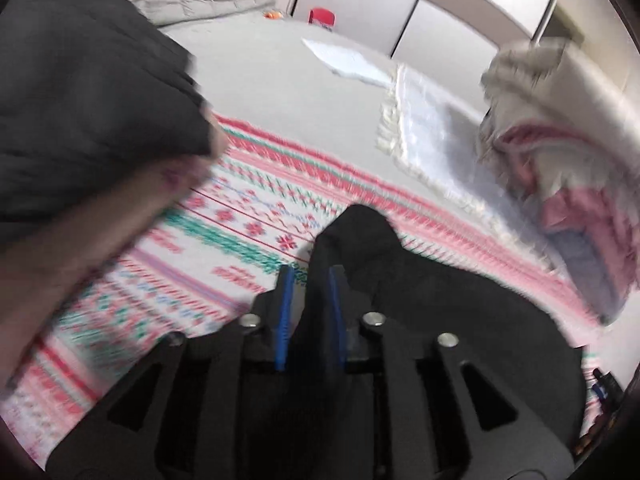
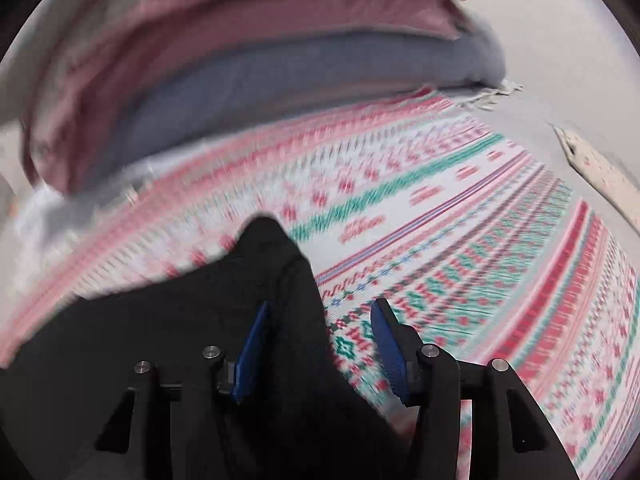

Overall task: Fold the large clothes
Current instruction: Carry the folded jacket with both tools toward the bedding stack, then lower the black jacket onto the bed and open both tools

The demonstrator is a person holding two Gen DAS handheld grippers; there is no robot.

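Left claw (image 1: 310, 280) clamped tight on a fold of the black garment (image 1: 420, 292), blue pads (image 1: 285, 312) pressed in on both sides of the cloth. Bunched up between the pads, poking out past the tips in a dark peak, then spreading off to the right and down over the patterned blanket (image 1: 248, 216). Red, pink and green knit-style bands running under everything, blurred by motion. Upper left in the left wrist view: a forearm in a dark sleeve (image 1: 88, 92), close to the lens. Far right: a stack of folded clothes (image 1: 560, 184), cream, pink and grey-blue, lying on the edge of the blanket. Beyond that, a white fringed cloth (image 1: 420, 128) and a small red object (image 1: 321, 16) near the far wall.

Over to the right wrist view. Right claw (image 2: 320, 320) spread wide apart, blue pads (image 2: 252, 344) well separated. Black garment (image 2: 240, 300) draped against the left pad only, nothing touching the right pad, patterned blanket (image 2: 460, 248) showing through the gap. Not gripping. Stack of folded clothes (image 2: 200, 80) looming at the top, heavily smeared.
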